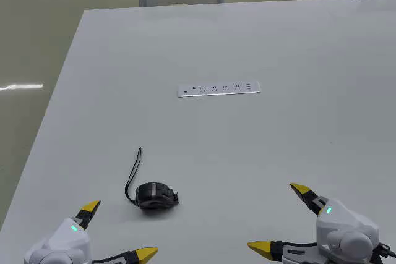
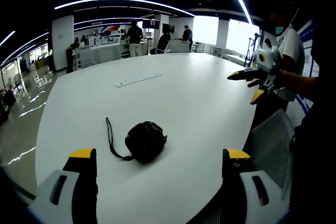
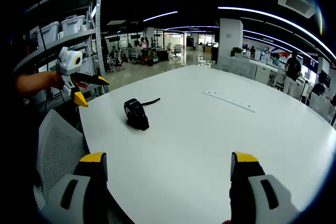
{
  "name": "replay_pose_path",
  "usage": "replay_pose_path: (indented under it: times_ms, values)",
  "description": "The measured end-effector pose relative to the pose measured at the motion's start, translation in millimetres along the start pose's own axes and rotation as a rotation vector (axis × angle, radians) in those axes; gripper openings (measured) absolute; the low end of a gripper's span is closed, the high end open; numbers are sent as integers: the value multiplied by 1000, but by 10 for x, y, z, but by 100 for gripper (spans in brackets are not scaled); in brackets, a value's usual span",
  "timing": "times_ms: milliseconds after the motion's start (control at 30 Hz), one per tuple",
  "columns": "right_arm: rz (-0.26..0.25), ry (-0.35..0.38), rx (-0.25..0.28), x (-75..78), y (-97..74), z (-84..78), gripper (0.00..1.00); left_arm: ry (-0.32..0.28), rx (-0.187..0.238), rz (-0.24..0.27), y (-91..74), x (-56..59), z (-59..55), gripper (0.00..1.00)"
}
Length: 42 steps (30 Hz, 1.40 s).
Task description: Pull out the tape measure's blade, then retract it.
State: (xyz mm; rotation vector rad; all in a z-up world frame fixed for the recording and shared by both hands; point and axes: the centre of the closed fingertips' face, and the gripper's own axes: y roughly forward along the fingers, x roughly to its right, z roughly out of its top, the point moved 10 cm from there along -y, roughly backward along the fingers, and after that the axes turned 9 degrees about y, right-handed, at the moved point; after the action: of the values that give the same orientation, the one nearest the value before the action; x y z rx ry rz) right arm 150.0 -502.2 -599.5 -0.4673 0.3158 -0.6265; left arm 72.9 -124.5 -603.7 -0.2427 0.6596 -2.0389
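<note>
Our left tongs [image 1: 120, 229] and right tongs [image 1: 278, 217] are wide apart. The tape measure [image 1: 156, 195] lies on the table [image 1: 278, 140] by the left one. It looks hard and slippery, so we'd squeeze its sides.

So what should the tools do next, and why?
Probably move the open left tool forward to the tape measure and grip its black case. It lies untouched on the table, blade in, and the open right tool is farther away.
</note>
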Motion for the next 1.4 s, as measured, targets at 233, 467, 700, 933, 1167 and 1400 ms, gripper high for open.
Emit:
replay_pose_path:
  times_ms: [233,467,700,933,1167,1400]
  values:
    - [2,0,-5,3,-4,1,100,7,-1,0,-2,-10,1,99]
    - [7,2,-7,5,-6,3,100,9,-2,0,-1,-27,7,99]
    - [14,-3,-10,13,-10,-1,100,21,-1,0,19,-53,28,98]
    - [13,-1,-12,42,-19,2,100,28,-5,-4,40,-76,40,97]
    - [29,-7,-20,58,-6,25,99,46,-18,-17,78,-110,39,96]
    - [47,-20,-25,96,23,51,98,63,-24,-34,137,-154,54,93]
